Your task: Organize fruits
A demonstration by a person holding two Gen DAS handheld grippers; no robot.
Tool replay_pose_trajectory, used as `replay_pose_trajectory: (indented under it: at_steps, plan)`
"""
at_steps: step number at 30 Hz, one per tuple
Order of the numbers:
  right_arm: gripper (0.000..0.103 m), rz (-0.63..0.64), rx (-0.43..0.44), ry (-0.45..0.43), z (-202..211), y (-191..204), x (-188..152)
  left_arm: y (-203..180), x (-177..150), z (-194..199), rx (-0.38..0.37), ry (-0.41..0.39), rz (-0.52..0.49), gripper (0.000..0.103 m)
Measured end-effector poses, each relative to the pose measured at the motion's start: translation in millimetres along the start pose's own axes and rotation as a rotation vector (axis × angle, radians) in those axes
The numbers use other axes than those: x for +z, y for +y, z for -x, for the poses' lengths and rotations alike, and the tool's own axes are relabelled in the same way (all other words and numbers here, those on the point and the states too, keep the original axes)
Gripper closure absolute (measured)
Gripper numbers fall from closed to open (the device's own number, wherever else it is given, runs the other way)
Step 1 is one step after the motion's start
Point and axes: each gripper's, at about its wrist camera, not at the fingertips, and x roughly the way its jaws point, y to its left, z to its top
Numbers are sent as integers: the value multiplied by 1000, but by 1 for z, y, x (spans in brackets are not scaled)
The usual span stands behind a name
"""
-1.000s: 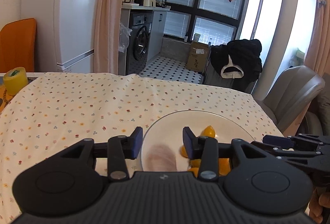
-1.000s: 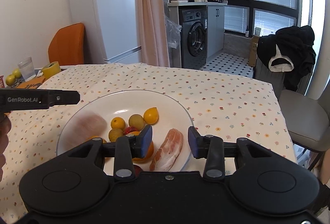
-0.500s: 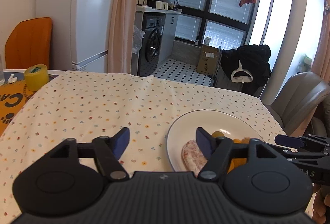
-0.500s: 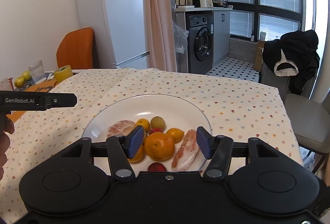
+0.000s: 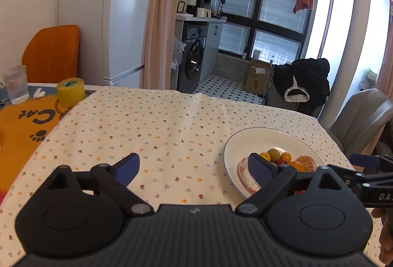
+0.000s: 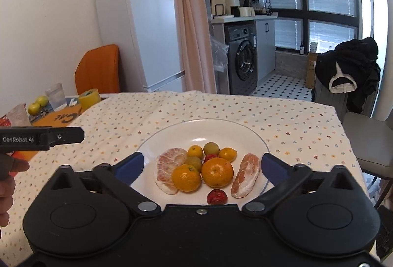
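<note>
White plate (image 6: 172,134) now carries the peeled pomelo piece (image 6: 169,168) I let go of a sec ago, beside the oranges (image 6: 217,172). Left gripper (image 5: 194,167) has backed off left, jaws wide, nothing held; right gripper (image 6: 201,166) likewise wide and empty over the plate. Fruit looks gathered; placing step prob. done.

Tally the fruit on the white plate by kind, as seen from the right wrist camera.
On the plate:
Large oranges: 2
Peeled pomelo segments: 2
Small orange-yellow citrus: 2
Small greenish-brown round fruits: 2
Red fruits: 2
Total: 10
</note>
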Motion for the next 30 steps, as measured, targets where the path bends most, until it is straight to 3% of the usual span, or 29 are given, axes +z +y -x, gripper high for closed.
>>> replay_pose_trajectory:
  at_steps: [6,22,30]
  plan:
    - [0,-39,19,4,10,6,-3,11,-5,19,-13,-23,10,0]
    - [0,-51,-38,-13,46,30,-11,31,-17,62,-41,3,16,0]
    - [0,-74,18,-13,65,41,-16,33,-23,88,-33,1,-19,0]
